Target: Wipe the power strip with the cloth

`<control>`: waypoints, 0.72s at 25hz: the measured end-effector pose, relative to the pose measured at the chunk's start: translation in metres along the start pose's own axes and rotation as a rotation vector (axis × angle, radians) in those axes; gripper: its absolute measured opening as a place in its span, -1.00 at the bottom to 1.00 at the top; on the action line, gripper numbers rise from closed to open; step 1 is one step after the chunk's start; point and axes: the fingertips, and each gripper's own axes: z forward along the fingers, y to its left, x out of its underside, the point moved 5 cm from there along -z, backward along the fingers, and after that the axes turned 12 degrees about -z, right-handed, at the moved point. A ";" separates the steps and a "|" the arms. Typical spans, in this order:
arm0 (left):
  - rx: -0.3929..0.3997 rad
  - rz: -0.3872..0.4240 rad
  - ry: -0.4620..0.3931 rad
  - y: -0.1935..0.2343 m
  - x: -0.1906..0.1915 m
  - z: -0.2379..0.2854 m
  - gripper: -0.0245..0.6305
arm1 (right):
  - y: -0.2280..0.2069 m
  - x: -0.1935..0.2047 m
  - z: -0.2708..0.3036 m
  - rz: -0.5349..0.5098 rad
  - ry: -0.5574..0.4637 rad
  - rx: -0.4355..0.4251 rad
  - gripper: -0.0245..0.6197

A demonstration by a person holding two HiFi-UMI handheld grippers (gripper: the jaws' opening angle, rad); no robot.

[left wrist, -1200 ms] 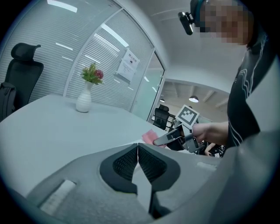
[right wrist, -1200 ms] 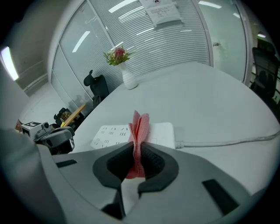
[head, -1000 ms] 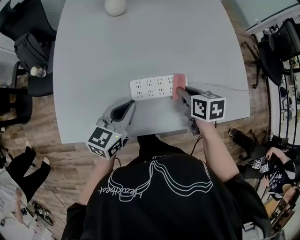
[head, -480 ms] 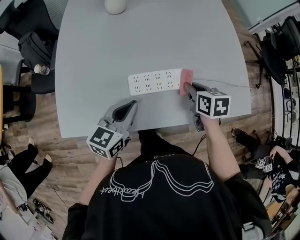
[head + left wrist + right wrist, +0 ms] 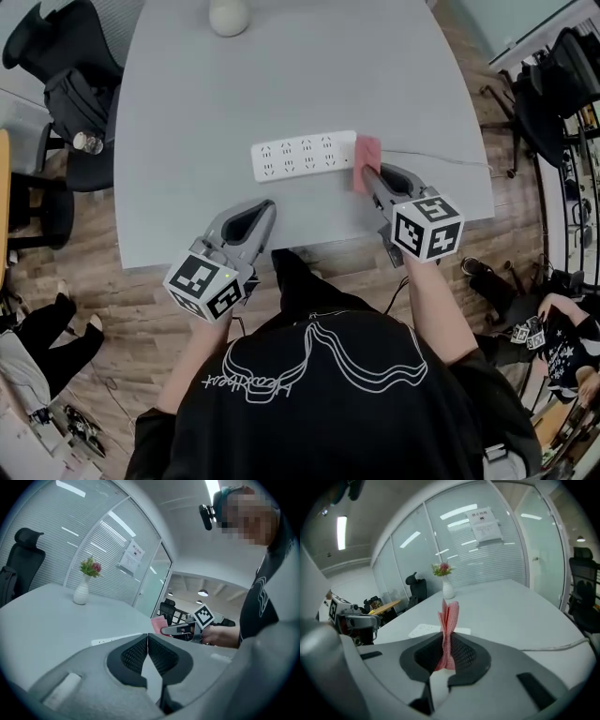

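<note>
R gripper (image 5: pixel 367 174) clamped on pink cloth (image 5: pixel 449 619). Cloth is folded, standing upright btw the pads, top sticking out past the tips. In head view cloth sits at right end of white power strip (image 5: pixel 304 155), touching or just beside it, can't tell which. Strip lies flat on grey table (image 5: pixel 281 75), long side running left-right. Thin cable (image 5: pixel 441 160) runs off to the right from strip's right end. L gripper (image 5: pixel 147 638) jaws together, nothing btw them, held over table's near edge, nearer and left of strip, apart from it. White vase (image 5: pixel 230 13) w/ flowers at far edge, well apart.
</note>
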 end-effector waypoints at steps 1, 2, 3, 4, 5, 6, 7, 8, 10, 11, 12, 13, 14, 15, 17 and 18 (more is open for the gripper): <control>0.009 0.002 -0.009 -0.007 -0.001 -0.002 -0.89 | 0.006 -0.004 -0.008 -0.020 -0.036 -0.011 -0.78; 0.017 0.009 -0.017 -0.014 -0.003 -0.005 -0.89 | 0.013 -0.007 -0.017 -0.034 -0.069 -0.021 -0.78; 0.026 0.017 -0.024 -0.021 -0.005 -0.007 -0.89 | 0.019 -0.011 -0.025 -0.045 -0.098 -0.028 -0.79; 0.036 0.027 -0.033 -0.028 -0.007 -0.010 -0.89 | 0.025 -0.014 -0.034 -0.054 -0.123 -0.031 -0.79; 0.046 0.036 -0.041 -0.035 -0.010 -0.013 -0.88 | 0.031 -0.018 -0.042 -0.063 -0.147 -0.034 -0.79; 0.055 0.045 -0.048 -0.041 -0.013 -0.017 -0.89 | 0.038 -0.023 -0.050 -0.073 -0.170 -0.041 -0.79; 0.062 0.053 -0.053 -0.047 -0.016 -0.021 -0.89 | 0.045 -0.027 -0.058 -0.083 -0.193 -0.054 -0.79; 0.071 0.059 -0.056 -0.053 -0.019 -0.025 -0.89 | 0.052 -0.032 -0.065 -0.093 -0.214 -0.069 -0.79; 0.092 0.060 -0.061 -0.064 -0.026 -0.031 -0.89 | 0.064 -0.041 -0.079 -0.107 -0.255 -0.103 -0.79; 0.103 0.062 -0.067 -0.070 -0.030 -0.034 -0.89 | 0.068 -0.046 -0.086 -0.113 -0.274 -0.120 -0.79; 0.114 0.071 -0.073 -0.076 -0.034 -0.036 -0.88 | 0.071 -0.050 -0.093 -0.118 -0.291 -0.134 -0.79; 0.123 0.084 -0.079 -0.082 -0.038 -0.037 -0.89 | 0.074 -0.053 -0.101 -0.123 -0.307 -0.147 -0.79; 0.130 0.096 -0.080 -0.088 -0.042 -0.039 -0.89 | 0.077 -0.056 -0.109 -0.125 -0.320 -0.157 -0.79; 0.137 0.105 -0.078 -0.094 -0.044 -0.041 -0.89 | 0.081 -0.058 -0.116 -0.126 -0.329 -0.163 -0.79; 0.149 0.114 -0.069 -0.107 -0.048 -0.046 -0.89 | 0.089 -0.060 -0.130 -0.122 -0.334 -0.167 -0.79; 0.156 0.118 -0.067 -0.113 -0.048 -0.048 -0.89 | 0.093 -0.061 -0.136 -0.121 -0.336 -0.172 -0.79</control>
